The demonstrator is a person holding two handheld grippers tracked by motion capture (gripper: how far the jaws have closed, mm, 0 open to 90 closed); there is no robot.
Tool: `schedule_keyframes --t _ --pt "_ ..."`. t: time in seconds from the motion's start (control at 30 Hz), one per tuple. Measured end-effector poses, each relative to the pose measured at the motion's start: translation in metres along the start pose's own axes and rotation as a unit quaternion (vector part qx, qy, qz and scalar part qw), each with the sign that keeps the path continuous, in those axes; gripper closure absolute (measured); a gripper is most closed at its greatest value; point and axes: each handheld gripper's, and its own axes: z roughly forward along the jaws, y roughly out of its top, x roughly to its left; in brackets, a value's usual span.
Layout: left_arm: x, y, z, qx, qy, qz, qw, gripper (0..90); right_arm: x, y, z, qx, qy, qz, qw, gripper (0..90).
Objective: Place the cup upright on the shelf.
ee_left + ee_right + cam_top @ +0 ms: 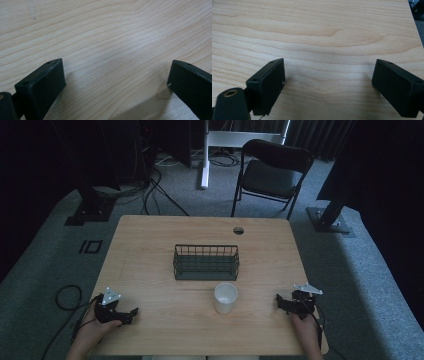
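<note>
Forearms are cut off by the bottom edge in the high view. The inside of the white cup (225,297) is hidden past its rim; contents cannot be told. The wire basket (206,262) floor is too dark and small to be read. The left gripper (117,80) jaws are cropped at the bottom and right edges; the right gripper (328,80) jaws likewise. The folding chair (272,170) legs are partly hidden behind the table (160,320).

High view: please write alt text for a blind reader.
A white cup stands on a wooden table, just before a dark wire basket. The left gripper and right gripper rest near the front corners.
</note>
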Motion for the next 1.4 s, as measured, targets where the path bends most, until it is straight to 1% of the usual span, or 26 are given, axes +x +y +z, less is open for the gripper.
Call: schedule_keyframes --t 0.67,0.8,0.83,0.9,0.93,1.0,1.1,1.2,1.27,1.3,1.33,1.37,1.4 --pt "0.000 0.000 0.000 0.001 0.001 0.001 1.0000 1.6 0.000 0.000 0.000 0.000 0.000 0.000 1.0000 10.9" --pt "-0.001 0.000 -0.001 0.000 0.004 0.005 1.0000 1.6 0.000 0.000 0.000 0.000 0.000 0.000 1.0000 10.8" --pt "-0.002 0.000 -0.001 0.001 -0.005 0.008 1.0000 1.6 0.000 0.000 0.000 0.000 0.000 0.000 1.0000 10.8" --pt "-0.003 -0.001 -0.001 -0.001 -0.003 0.011 0.9999 1.6 0.000 0.000 0.000 0.000 0.000 0.000 1.0000 10.8" --pt "-0.004 -0.001 -0.002 0.000 -0.007 0.016 0.9998 1.6 0.000 0.000 0.000 0.000 0.000 0.000 1.0000 10.8" --pt "-0.005 -0.001 -0.002 0.000 -0.012 0.019 0.9998 1.6 0.000 0.000 0.000 0.000 0.000 0.000 1.0000 10.8" --pt "-0.008 -0.001 -0.002 -0.001 -0.013 0.024 0.9996 1.6 0.000 0.000 0.000 0.000 0.000 0.000 1.0000 10.8" --pt "-0.012 0.001 -0.001 -0.003 -0.016 0.035 0.9992 1.6 0.000 0.000 0.000 0.000 0.000 0.000 1.0000 10.8" --pt "-0.015 0.002 0.000 -0.005 -0.026 0.039 0.9989 1.6 0.000 0.000 0.000 0.000 0.000 0.000 1.0000 10.8" --pt "-0.015 0.002 0.000 -0.005 -0.026 0.039 0.9989 1.6 0.000 0.000 0.000 0.000 0.000 0.000 1.0000 10.8" --pt "-0.019 0.004 0.002 -0.011 -0.030 0.051 0.9982 1.6 0.000 0.000 0.000 0.000 0.000 0.000 1.0000 10.8" --pt "-0.021 0.005 0.003 -0.011 -0.035 0.053 0.9979 1.6 0.000 0.000 0.000 0.000 0.000 0.000 1.0000 10.8" --pt "-0.021 0.005 0.003 -0.011 -0.035 0.053 0.9979 1.5 0.000 0.000 0.000 0.000 0.000 0.000 1.0000 10.8"
